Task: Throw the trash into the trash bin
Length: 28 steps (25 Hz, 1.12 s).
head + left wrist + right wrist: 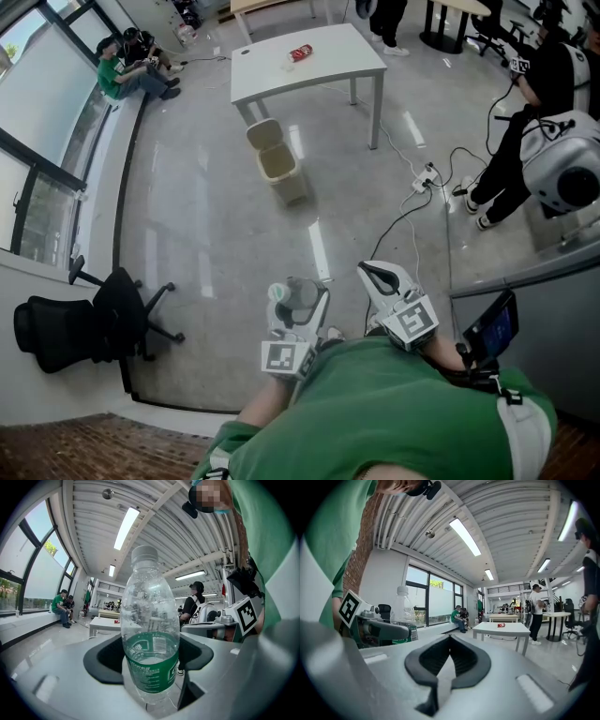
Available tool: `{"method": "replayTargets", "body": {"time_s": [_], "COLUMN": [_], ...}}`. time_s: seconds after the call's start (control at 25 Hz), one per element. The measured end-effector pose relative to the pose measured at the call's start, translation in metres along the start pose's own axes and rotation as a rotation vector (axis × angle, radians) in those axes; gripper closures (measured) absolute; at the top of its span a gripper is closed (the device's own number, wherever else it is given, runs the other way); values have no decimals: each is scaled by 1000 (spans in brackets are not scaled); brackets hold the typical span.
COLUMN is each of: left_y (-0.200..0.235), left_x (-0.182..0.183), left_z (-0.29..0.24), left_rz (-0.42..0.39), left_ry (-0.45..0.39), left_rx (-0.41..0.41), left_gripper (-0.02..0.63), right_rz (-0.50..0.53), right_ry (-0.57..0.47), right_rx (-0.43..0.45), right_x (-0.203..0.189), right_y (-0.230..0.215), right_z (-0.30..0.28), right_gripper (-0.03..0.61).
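My left gripper (302, 302) is shut on a clear plastic bottle (149, 630) with a green label and a white cap, held upright close to my chest. The same bottle (292, 294) shows in the head view and stands at the left in the right gripper view (404, 616). My right gripper (382, 276) is beside it, shut with nothing between its jaws (449, 660). A beige trash bin (277, 161) with its lid swung open stands on the floor well ahead, in front of a white table (309, 62). A red wrapper (300, 52) lies on that table.
A black office chair (92, 322) stands at the left by the window wall. Cables and a power strip (424, 180) lie on the floor at the right. A person in black (525, 122) stands at the right, and people sit by the window (131, 67) at the far left.
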<state>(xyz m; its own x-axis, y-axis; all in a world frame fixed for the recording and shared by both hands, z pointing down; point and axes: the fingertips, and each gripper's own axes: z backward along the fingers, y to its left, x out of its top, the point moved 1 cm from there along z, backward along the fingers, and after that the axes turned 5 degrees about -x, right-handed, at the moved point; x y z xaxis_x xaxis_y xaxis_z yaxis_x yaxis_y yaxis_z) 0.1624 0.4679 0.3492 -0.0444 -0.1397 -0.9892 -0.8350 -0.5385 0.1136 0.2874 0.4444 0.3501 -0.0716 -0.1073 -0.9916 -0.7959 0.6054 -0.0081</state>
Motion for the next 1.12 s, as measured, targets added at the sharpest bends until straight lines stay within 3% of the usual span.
{"method": "replayTargets", "body": {"time_s": [0.2, 0.48, 1.12], "left_y": [5, -14, -4], "left_x": [-1, 2, -3], "left_z": [7, -21, -26], "left_rz": [14, 13, 20], "left_ry": [-1, 2, 38], "left_rx": [-1, 13, 124], "left_gripper": [278, 278, 278], "right_rz": [14, 17, 8], "right_ry": [8, 6, -26], "right_rx": [-35, -39, 54], "right_x": [-2, 2, -4], "right_y": [4, -32, -27], "right_z": [3, 12, 2], "right_gripper": [575, 575, 575]}}
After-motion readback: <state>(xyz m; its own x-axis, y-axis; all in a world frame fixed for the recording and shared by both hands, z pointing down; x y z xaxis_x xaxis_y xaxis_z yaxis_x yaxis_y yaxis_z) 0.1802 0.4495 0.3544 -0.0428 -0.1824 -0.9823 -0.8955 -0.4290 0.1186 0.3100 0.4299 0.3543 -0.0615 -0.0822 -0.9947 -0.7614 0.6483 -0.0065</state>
